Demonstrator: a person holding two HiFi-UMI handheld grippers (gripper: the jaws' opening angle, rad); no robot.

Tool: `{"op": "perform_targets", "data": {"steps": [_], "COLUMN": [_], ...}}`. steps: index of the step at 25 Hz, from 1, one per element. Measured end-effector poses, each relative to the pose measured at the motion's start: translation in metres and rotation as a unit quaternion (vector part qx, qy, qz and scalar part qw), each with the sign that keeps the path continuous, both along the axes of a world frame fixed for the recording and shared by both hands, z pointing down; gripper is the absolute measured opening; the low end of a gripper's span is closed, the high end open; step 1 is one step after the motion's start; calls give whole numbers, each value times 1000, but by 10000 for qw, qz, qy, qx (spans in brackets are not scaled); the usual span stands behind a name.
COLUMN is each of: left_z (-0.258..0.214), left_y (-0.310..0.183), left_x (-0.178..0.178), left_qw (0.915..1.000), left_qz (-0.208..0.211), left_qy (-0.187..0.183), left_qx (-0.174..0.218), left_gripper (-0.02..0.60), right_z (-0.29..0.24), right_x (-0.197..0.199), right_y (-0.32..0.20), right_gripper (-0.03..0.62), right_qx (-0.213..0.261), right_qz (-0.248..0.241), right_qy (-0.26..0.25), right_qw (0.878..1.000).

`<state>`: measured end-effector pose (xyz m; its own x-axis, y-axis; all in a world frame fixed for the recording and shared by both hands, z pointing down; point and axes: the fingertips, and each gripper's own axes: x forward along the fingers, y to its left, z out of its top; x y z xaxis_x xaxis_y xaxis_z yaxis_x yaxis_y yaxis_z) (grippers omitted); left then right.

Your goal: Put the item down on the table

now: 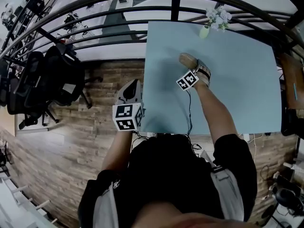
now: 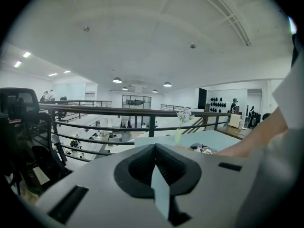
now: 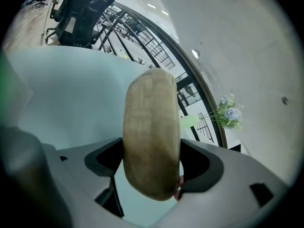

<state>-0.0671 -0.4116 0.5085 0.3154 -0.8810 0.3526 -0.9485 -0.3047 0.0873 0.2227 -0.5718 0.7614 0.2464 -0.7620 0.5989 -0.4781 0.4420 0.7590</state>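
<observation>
The right tongs [image 1: 195, 68] are clamped on a tan oblong loaf [image 1: 186, 59], its rounded end sticking out past the jaws, low over the pale blue counter [image 1: 242, 84] near a small vase of flowers [image 1: 214, 20]. The left tongs [image 1: 131, 92] are closed on nothing, held beside the counter's left edge over the wooden floor [image 1: 57, 156].

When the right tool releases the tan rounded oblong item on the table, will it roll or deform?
The tan rounded oblong item is probably stiff: no dent shows where the right tool clamps it. Its curved sides suggest it may rock or roll on the smooth pale blue table.
</observation>
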Motion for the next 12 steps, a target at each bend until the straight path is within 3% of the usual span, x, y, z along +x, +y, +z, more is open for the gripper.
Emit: {"op": "perform_targets", "data": {"steps": [7, 12], "left_z": [5, 9], "left_y": [-8, -8], "left_x": [0, 1], "left_qw": [10000, 9999], "left_qz": [-40, -35], "left_qy": [-12, -16], "left_qx": [-64, -101], "left_gripper": [11, 11], "right_z": [14, 16], "right_x": [-5, -8], "right_y": [-6, -7], "right_gripper": [360, 341], "right_qx": [-313, -424], "right_qz": [-429, -758], "right_qy": [652, 798], "right_qw": [9965, 9930]}}
